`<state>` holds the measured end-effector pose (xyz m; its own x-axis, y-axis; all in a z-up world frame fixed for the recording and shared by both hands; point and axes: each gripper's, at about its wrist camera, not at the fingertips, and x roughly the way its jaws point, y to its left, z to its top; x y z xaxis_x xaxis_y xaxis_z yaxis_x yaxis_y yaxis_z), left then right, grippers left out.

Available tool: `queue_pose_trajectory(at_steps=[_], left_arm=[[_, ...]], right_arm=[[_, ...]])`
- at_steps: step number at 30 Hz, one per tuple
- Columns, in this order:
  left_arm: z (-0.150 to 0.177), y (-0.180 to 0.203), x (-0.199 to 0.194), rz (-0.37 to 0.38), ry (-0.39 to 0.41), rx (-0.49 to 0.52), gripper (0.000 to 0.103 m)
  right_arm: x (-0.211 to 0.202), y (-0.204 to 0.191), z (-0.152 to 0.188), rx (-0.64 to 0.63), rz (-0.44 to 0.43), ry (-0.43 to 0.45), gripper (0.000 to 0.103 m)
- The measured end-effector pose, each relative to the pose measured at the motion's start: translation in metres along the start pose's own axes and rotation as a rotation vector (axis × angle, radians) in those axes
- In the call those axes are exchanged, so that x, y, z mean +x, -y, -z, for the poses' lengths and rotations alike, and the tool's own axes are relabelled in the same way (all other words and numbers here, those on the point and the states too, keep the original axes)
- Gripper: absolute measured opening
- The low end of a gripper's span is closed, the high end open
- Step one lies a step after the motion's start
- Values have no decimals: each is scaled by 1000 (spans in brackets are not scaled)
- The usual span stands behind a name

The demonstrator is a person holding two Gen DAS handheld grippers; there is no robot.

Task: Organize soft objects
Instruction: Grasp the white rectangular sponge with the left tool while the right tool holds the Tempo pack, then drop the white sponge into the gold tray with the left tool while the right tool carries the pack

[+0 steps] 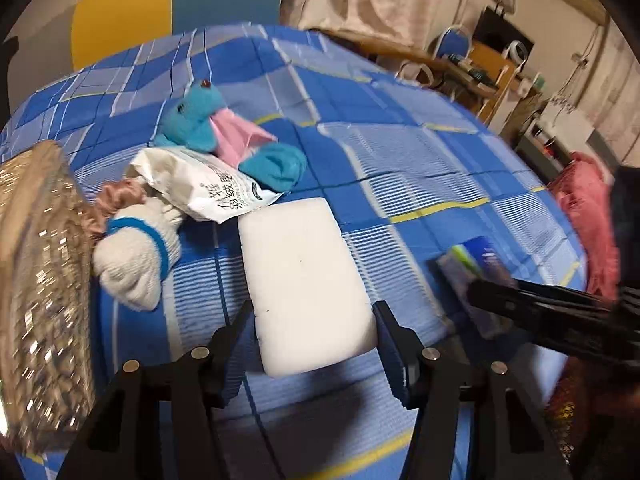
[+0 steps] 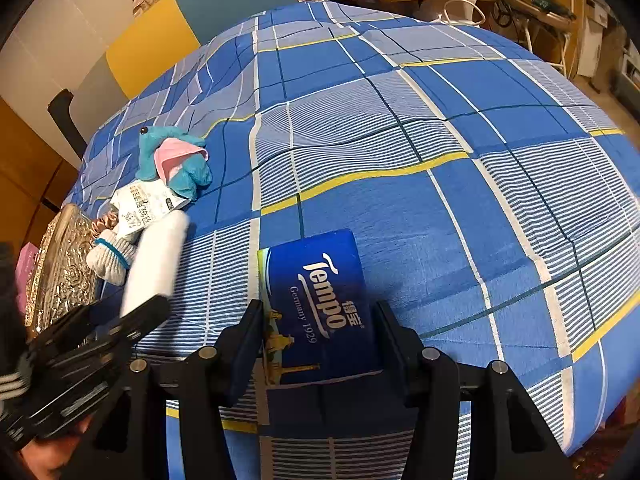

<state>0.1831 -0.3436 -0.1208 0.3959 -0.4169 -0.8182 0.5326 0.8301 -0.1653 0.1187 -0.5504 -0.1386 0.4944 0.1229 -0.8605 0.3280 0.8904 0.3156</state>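
Looking first through the left wrist camera, I see the left claw closed on a white foam block, its two jaws pressing the near end of the block from both sides. The block seems lifted a little above the bed, with a shadow under its near end, but I cannot say this for sure. Behind it lies a small gathered group: a white plastic packet, a blue plush toy, a white sock with a blue band and a pink scrunchie, all touching or just beside each other. A glittering gold box stands at the left, next to the sock. At the right edge the other claw comes in blurred, with a blue pack.

From the right wrist camera, the right claw is closed on a blue Tempo tissue pack, gripped on its two long sides, over the bed's checked cover. The foam block appears at the left, held by the left claw, near the group of things.

As I judge it, the task is perhaps halfway: four soft things already lie together beside the gold box, while the foam block and the tissue pack are both in the claws and not yet put down. Whether the things must go into the box, I cannot tell.
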Motion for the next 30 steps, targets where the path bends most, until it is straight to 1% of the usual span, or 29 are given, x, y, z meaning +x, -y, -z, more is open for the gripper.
queue_pose_trajectory(at_steps=[5,9,13,17,20,23,26,30], left_arm=[[16,0,-39,60,59,2,58],[36,1,-72,89,101,25,58],[62,-10,-107,98,140,34,58],[82,-29,-132,88,153,23,58],[93,-48,-153,70,172,3,58],[101,-65,-171,41,203,-8,58],[110,-88,-191,-9,234,-30,58],[117,-132,-205,-85,248,-120,58]], right_arm=[[1,-1,1,-17,8,9,56],[1,-1,2,-26,10,19,56],[1,-4,3,-53,26,28,56],[0,-7,5,-72,43,30,55],[-1,-10,6,-86,54,35,55],[-1,-12,7,-90,45,37,55],[0,-16,10,-111,56,43,55],[1,-19,11,-131,71,51,55]])
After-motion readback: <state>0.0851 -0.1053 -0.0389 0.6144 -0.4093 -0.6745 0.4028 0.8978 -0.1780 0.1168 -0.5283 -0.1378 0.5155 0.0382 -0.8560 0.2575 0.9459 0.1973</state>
